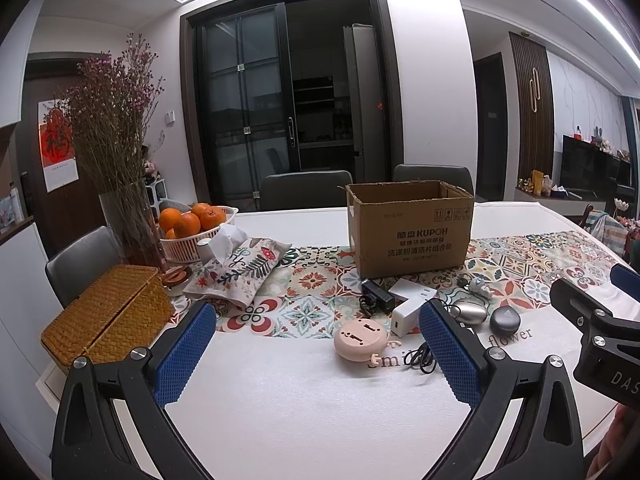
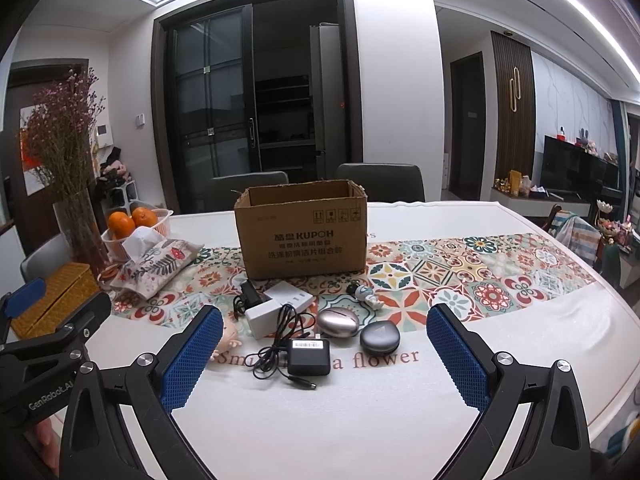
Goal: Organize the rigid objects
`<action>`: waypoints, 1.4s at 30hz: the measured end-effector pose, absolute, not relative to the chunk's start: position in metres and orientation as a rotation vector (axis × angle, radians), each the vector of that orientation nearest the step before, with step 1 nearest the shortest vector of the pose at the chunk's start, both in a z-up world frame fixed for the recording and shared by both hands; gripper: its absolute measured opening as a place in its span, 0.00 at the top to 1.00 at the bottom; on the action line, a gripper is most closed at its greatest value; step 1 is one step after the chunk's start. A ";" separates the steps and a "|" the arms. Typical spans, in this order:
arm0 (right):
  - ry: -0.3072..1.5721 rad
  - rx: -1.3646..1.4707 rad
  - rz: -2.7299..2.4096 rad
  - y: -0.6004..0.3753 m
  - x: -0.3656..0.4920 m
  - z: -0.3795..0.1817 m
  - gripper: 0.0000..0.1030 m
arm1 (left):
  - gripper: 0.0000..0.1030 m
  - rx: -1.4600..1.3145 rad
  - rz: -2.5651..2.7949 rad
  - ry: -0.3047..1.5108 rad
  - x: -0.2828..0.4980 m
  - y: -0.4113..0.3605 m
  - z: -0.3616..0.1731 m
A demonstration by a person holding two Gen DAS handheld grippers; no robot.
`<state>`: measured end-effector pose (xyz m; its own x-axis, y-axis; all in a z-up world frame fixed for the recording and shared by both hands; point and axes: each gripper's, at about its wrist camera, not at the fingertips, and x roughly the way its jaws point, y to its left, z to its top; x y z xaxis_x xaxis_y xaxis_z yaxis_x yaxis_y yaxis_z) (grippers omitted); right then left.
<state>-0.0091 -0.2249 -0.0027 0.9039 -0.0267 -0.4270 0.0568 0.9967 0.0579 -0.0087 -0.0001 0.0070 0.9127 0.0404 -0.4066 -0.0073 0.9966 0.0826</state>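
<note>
Nothing grabbed yet, both hand-held grippers, left [image 1: 316, 354] and right [image 2: 324, 354], spread wide over gadgets on the counter [image 2: 360, 420] before the box [image 2: 302, 232], so probably the charger [image 2: 309, 357] goes first.

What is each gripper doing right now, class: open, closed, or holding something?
Left gripper: open, jaws wide apart, holding nothing.
Right gripper: open, jaws wide apart, holding nothing.
</note>
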 end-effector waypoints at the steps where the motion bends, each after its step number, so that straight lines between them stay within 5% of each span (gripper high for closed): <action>1: 0.440 0.069 -0.043 -0.225 -0.009 -0.003 0.00 | 0.00 0.080 0.025 0.420 -0.009 0.000 0.007; 42: 0.442 0.065 -0.040 -0.225 -0.010 -0.001 0.00 | 0.00 0.077 0.018 0.431 -0.007 0.003 0.004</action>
